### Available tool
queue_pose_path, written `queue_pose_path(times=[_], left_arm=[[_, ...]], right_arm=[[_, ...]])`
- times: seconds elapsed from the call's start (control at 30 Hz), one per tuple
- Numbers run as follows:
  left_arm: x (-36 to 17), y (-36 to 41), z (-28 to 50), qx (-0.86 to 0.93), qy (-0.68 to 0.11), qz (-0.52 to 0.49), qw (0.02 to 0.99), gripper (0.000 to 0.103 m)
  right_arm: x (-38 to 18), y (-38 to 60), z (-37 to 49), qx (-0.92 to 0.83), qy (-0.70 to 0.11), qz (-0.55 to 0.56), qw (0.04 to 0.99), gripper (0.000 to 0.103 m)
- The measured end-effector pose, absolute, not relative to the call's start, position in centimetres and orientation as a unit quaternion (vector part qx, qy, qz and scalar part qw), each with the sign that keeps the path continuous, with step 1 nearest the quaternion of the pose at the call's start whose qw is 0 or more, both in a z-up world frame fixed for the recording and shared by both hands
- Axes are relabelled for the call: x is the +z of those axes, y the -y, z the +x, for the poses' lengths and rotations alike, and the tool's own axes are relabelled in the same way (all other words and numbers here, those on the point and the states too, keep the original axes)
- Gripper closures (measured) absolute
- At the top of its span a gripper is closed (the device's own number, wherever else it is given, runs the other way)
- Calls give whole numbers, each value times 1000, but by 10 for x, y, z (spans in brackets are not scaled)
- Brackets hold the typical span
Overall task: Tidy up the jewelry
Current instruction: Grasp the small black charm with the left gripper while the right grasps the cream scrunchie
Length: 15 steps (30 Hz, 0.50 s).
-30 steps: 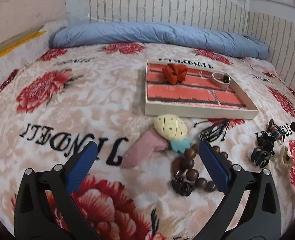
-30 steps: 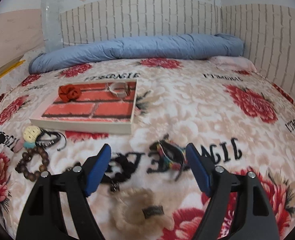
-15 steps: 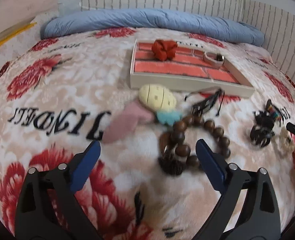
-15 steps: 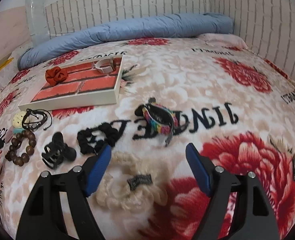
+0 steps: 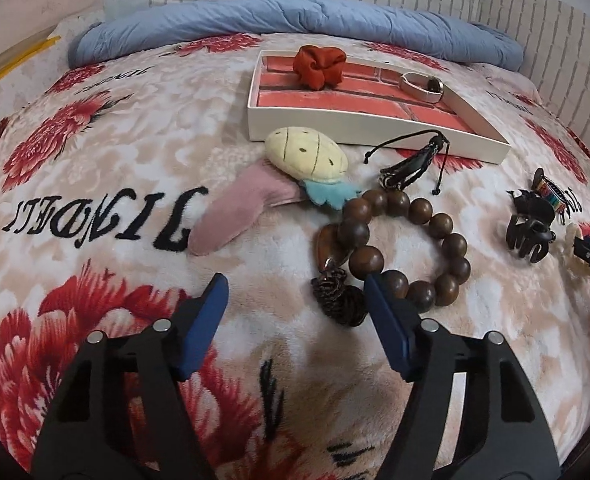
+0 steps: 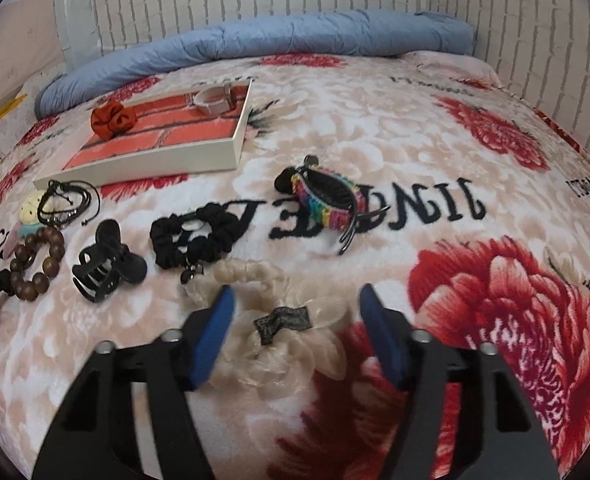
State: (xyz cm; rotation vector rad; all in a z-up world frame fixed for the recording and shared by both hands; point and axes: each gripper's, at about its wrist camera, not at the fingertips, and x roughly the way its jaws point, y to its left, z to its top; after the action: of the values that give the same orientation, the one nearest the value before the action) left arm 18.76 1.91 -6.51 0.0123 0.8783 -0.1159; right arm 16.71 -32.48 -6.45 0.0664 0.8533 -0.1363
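Note:
A white tray with a brick-pattern floor (image 5: 359, 130) (image 6: 199, 160) lies on the bed, holding a red scrunchie (image 5: 319, 67) (image 6: 113, 119) and a silver bangle (image 5: 421, 86) (image 6: 215, 98). A brown wooden bead bracelet (image 5: 407, 248) (image 6: 35, 264) lies just ahead of my open left gripper (image 5: 295, 296), its right finger at the beads. My open right gripper (image 6: 295, 304) straddles a cream fluffy scrunchie (image 6: 271, 320). A black cord bracelet (image 5: 411, 164) (image 6: 65, 202), black claw clip (image 5: 529, 228) (image 6: 109, 266), black scrunchie (image 6: 195, 238) and rainbow woven bracelet (image 6: 327, 200) lie loose.
A pineapple plush with a pink strap (image 5: 279, 172) lies left of the beads. A rolled blue quilt (image 5: 295, 24) (image 6: 255, 40) runs along the brick-pattern wall behind. The flowered blanket (image 5: 95, 160) covers the whole bed.
Both grippers have moved forward and down toward the blanket. The left has closed in on the bead bracelet, the right on the cream scrunchie. Both jaws have narrowed somewhat.

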Motion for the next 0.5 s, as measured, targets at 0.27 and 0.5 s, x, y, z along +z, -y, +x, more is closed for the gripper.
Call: queue_pose_path(times=[0.27, 0.5], left_arm=[[-72, -17, 196, -59, -436, 7, 898, 35], [-72, -11, 195, -57, -431, 23, 900, 43]], right_arm=[[-73, 318, 174, -68, -432, 17, 899, 50], [-74, 313, 176, -69, -433, 6, 899, 54]])
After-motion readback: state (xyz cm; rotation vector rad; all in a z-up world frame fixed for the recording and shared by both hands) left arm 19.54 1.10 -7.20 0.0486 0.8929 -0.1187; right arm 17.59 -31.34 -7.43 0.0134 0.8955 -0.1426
